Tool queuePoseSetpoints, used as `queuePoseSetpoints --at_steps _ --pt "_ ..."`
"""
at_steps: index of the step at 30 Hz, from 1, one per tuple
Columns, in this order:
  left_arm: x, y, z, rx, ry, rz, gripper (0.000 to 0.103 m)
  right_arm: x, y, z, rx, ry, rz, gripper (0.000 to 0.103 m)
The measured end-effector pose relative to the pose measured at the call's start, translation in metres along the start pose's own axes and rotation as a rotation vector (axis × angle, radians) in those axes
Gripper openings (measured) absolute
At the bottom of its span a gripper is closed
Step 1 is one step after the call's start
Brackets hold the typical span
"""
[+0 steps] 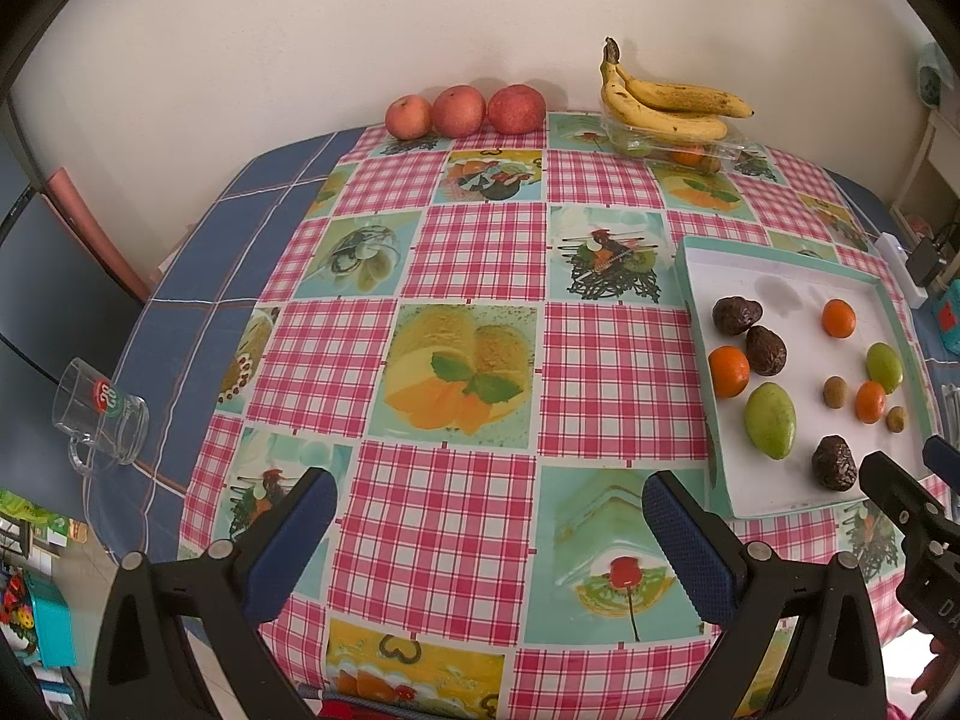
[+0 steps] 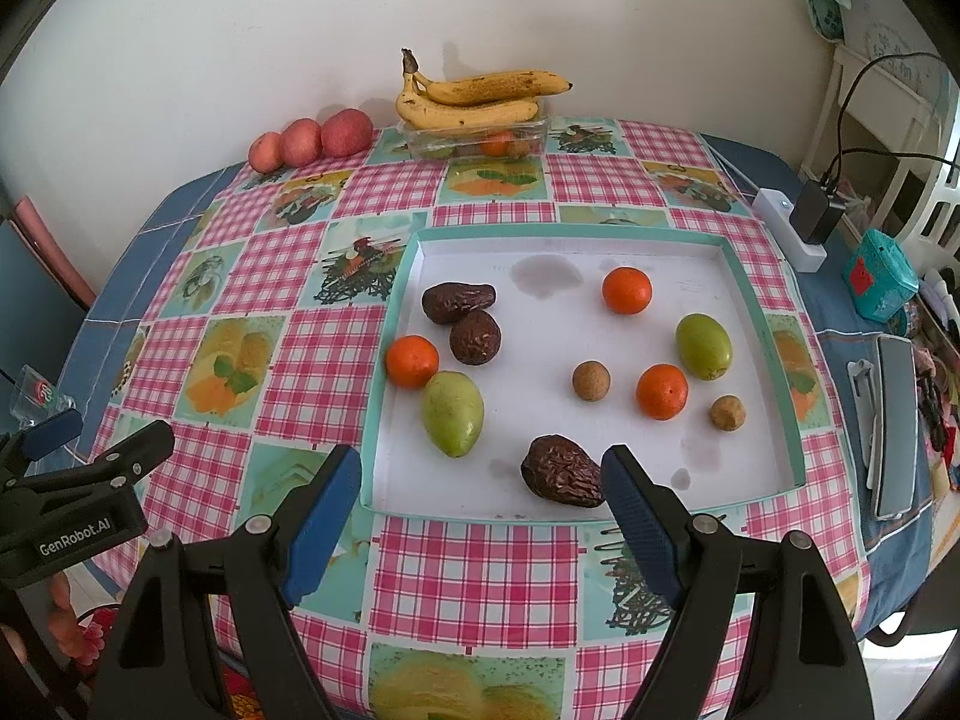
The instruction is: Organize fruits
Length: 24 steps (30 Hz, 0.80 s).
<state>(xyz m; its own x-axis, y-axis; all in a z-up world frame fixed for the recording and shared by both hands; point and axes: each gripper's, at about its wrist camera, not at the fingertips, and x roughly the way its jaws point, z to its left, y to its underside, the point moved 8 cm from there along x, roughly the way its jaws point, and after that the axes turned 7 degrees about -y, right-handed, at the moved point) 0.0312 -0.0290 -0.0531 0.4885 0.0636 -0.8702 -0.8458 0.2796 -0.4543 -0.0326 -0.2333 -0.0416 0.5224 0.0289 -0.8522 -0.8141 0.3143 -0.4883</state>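
A shallow white tray with a teal rim [image 2: 396, 300] [image 1: 690, 300] lies on the checked tablecloth. It holds three dark wrinkled avocados [image 2: 563, 471] [image 1: 834, 463], three oranges [image 2: 627, 290] [image 1: 839, 318], two green mangoes [image 2: 452, 413] [image 1: 770, 420] and two small brown fruits [image 2: 591, 380] [image 1: 835, 391]. My right gripper [image 2: 480, 516] stands open at the tray's near edge, nothing between its fingers, the nearest avocado just beyond its right finger. My left gripper [image 1: 489, 525] is open over bare cloth, left of the tray.
Three red apples [image 1: 465, 111] [image 2: 309, 141] line the far wall. Bananas [image 1: 666, 102] [image 2: 474, 99] rest on a clear plastic box [image 2: 480, 141] of fruit. A glass mug [image 1: 99, 414] stands at the table's left edge. A power strip [image 2: 792, 228], teal box [image 2: 879, 285] and flat grey device [image 2: 897, 426] crowd the right side.
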Motion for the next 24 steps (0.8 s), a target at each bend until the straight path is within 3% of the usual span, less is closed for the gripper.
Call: queuePoseSetpoints --at_steps 24 --pt "-0.0001 -0.0004 0.0042 -0.023 -0.008 0.005 0.103 -0.0002 0.0014 0.0017 -0.030 -0.008 0.008 0.083"
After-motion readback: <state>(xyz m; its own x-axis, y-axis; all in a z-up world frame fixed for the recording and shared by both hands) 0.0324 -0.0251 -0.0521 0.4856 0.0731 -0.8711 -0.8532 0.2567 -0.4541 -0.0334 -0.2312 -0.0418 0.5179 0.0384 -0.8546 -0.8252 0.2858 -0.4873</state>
